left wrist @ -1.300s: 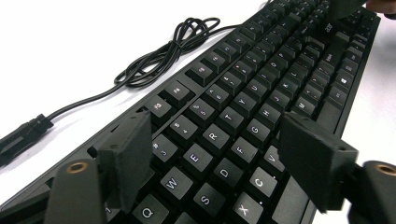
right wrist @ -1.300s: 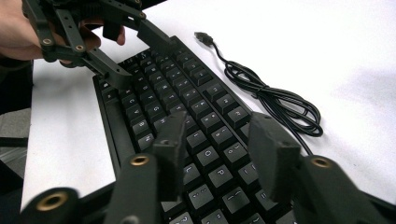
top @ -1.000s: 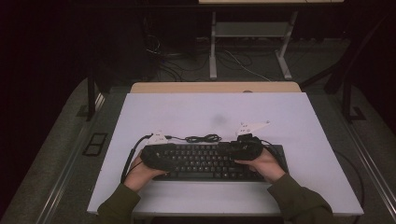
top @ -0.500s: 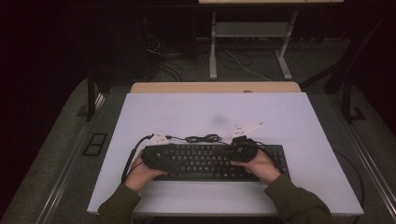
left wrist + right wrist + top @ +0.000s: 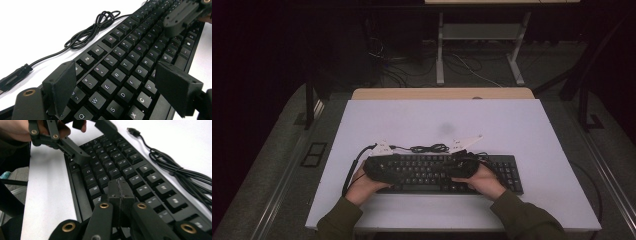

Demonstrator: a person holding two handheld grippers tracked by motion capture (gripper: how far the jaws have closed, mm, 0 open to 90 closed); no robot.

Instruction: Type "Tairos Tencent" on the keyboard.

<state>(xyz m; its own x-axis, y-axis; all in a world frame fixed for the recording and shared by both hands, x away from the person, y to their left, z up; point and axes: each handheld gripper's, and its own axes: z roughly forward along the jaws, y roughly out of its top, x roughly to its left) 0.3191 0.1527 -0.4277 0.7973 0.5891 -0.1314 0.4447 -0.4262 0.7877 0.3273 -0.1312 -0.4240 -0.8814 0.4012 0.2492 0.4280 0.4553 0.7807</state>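
We see the flat black plastic keyboard (image 5: 447, 172) near the table's front edge. Left gripper (image 5: 120, 82) spread over it; right gripper (image 5: 120, 192) pressed together, empty. Feels stiff & light, keys wobbly, so grab both short ends.

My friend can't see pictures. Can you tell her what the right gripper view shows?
The right tool, jaws pressed shut on nothing, hovers low over a black keyboard on a white table. Farther off, the left tool hangs open above the keys, and a bundled black cable lies beside the keyboard.

The keyboard (image 5: 130, 62) runs off the lower frame edge in the left gripper view. In the high view, both grippers cover its upper left keys, and key legends are too small to read.
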